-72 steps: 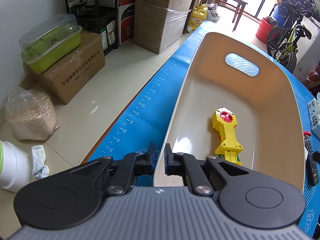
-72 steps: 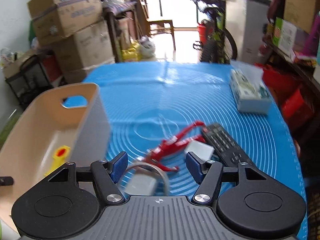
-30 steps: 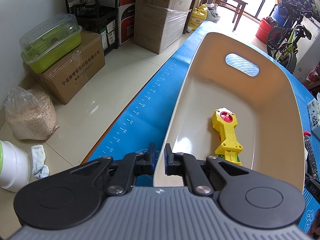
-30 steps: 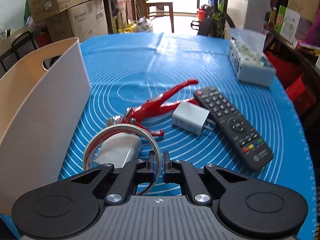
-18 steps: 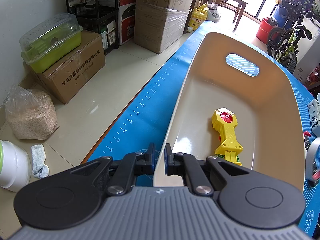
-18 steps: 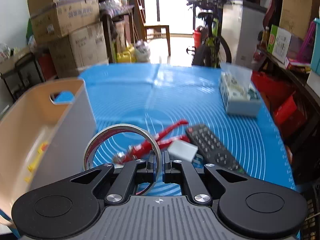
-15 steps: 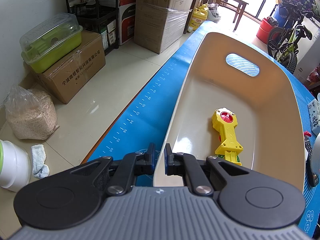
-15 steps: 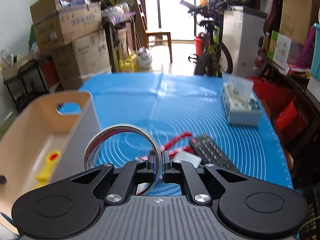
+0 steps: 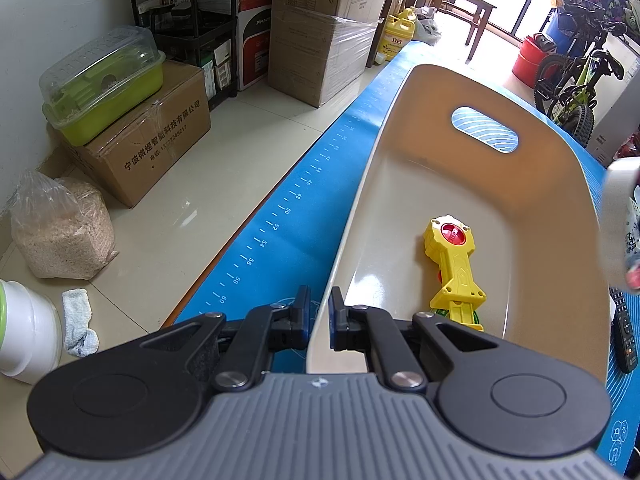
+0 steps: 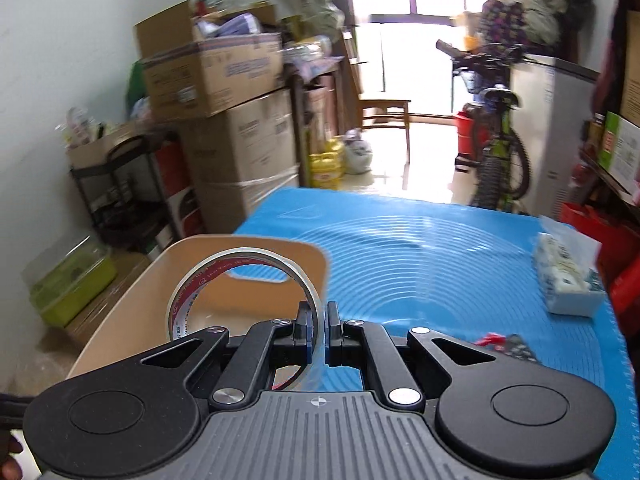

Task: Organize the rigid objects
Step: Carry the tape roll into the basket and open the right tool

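Blue silicone mat (image 10: pixel 440 264) printed with white concentric rings covers the table, in a storeroom crowded with cardboard boxes, a black shelf rack and a bicycle by the bright doorway.

At the centre of the work is a thin ring of clear adhesive tape with a red-printed inner core (image 10: pixel 244 292), a stiff, light hoop standing upright. The right gripper (image 10: pixel 318 336) has its jaws closed on the ring's wall and holds it in the air, in front of the near end of the bin and above its rim as far as the blurred right wrist view shows. In the left wrist view a pale blurred band at the right edge is probably this same ring.

The beige, smooth-walled plastic bin with an oval handle cut-out (image 9: pixel 532 184) sits on the mat's left side. The left gripper (image 9: pixel 318 318) is clamped on the bin's near rim, one finger outside and one inside the wall, steadying it. Inside lies one item, a yellow hard-plastic toy launcher with a red round cap (image 9: pixel 454 264), flat on the glossy floor.

Judged from this, sorting is at an early stage: one object is binned and the tape looks close to going in. Left on the mat are a black remote control (image 9: pixel 624 336), a red glossy thing just beside it in the right wrist view, too blurred to identify, and farther off a soft tissue pack in patterned wrap (image 10: pixel 564 276), which may not count as rigid.
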The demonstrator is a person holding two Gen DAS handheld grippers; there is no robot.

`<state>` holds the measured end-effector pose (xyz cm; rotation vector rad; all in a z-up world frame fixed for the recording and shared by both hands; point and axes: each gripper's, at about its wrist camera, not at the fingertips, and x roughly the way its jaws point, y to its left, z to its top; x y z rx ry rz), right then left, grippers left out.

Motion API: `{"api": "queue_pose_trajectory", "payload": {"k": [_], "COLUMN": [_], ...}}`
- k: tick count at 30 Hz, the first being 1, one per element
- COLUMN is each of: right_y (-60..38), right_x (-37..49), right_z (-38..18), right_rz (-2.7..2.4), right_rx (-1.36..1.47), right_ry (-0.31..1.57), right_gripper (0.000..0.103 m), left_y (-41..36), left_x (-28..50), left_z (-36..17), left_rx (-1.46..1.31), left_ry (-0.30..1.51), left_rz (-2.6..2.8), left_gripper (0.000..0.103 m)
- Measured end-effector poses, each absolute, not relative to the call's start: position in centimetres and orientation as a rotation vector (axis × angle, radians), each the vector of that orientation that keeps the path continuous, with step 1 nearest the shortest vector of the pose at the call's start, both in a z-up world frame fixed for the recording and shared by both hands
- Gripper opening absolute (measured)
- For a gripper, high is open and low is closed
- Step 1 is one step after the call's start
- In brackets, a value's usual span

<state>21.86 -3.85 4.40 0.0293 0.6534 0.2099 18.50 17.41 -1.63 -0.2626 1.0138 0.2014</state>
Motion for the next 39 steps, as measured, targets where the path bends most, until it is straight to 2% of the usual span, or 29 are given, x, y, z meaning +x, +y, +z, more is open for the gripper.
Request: {"api": "queue_pose_trajectory", "payload": {"k": [22, 23, 26, 31, 32, 39], "right_y": [5.2, 5.2, 5.0, 4.2, 4.0, 1.2], "right_x": [22.4, 22.3, 22.2, 21.5, 21.4, 21.2], "right_z": [-2.0, -1.9, -1.7, -0.5, -0.2, 2.4], "right_rz": [0.315, 0.318, 0.337, 0.354, 0.348, 0.338], "right_rx": [-0.24, -0.24, -0.213, -0.186, -0.179, -0.097], "right_ry": [0.934, 0.935, 0.941, 0.903, 0.89, 0.837], "right_gripper": [0.019, 0.021, 0.038, 0.052, 0.06, 0.065], "left_y": [17.4, 17.4, 17.4, 17.3, 17.3, 17.3], "left_x": [18.5, 18.5, 18.5, 18.5, 18.5, 18.5], "left_z": [-1.6, -1.6, -1.6, -1.7, -1.7, -1.7], "left_rx": [-0.262, -0.263, -0.263, -0.263, -0.264, -0.264], "left_ry": [1.014, 1.014, 1.014, 1.015, 1.015, 1.015], "left_rz": [0.202, 0.202, 0.202, 0.203, 0.203, 0.203], "left_gripper": [0.01, 0.01, 0.011, 0.01, 0.01, 0.011]}}
